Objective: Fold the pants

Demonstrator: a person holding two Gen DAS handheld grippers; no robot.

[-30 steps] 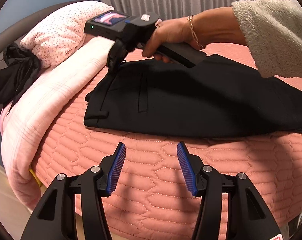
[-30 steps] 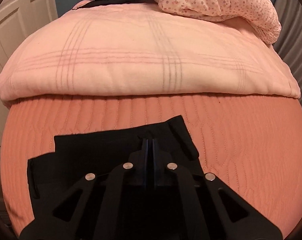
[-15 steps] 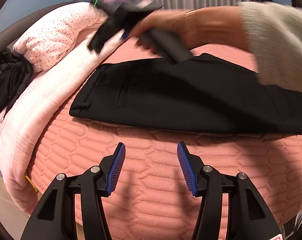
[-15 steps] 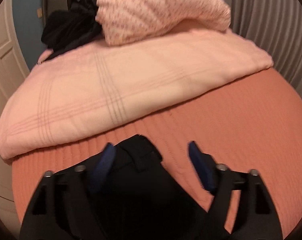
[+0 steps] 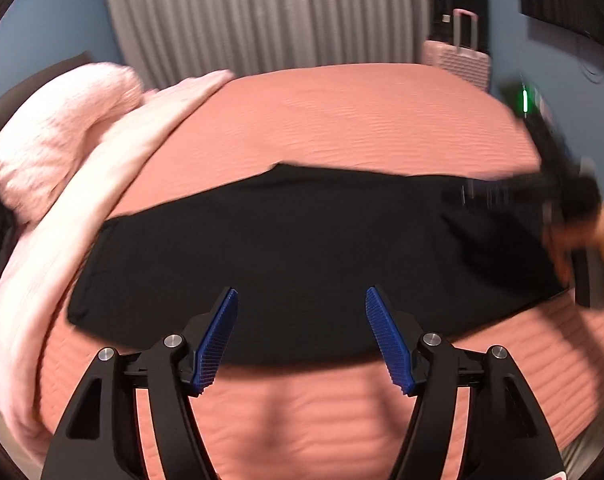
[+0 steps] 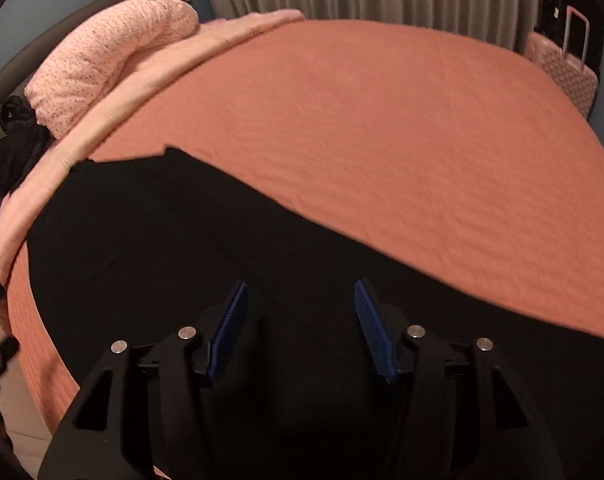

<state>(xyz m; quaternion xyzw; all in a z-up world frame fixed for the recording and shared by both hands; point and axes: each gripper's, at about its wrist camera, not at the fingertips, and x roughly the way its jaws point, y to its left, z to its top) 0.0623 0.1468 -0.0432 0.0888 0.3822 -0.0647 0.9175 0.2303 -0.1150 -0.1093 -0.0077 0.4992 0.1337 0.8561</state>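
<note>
Black pants (image 5: pixel 302 256) lie flat across the salmon quilted bed, also filling the lower half of the right wrist view (image 6: pixel 182 264). My left gripper (image 5: pixel 301 340) is open and empty, hovering over the pants' near edge. My right gripper (image 6: pixel 300 328) is open and empty just above the pants; it also shows blurred at the far right of the left wrist view (image 5: pixel 569 200), near the pants' right end.
A folded pink blanket (image 5: pixel 82 208) and a floral pillow (image 6: pixel 114 52) lie at the bed's left side, with dark clothing (image 6: pixel 14 148) beyond. A pink suitcase (image 5: pixel 461 56) stands by the grey curtain. The salmon bed cover (image 6: pixel 381 128) stretches beyond the pants.
My right gripper let go of the waistband, opened, and swung away to the pants' right end. My left gripper moved forward over the pants' near edge.
</note>
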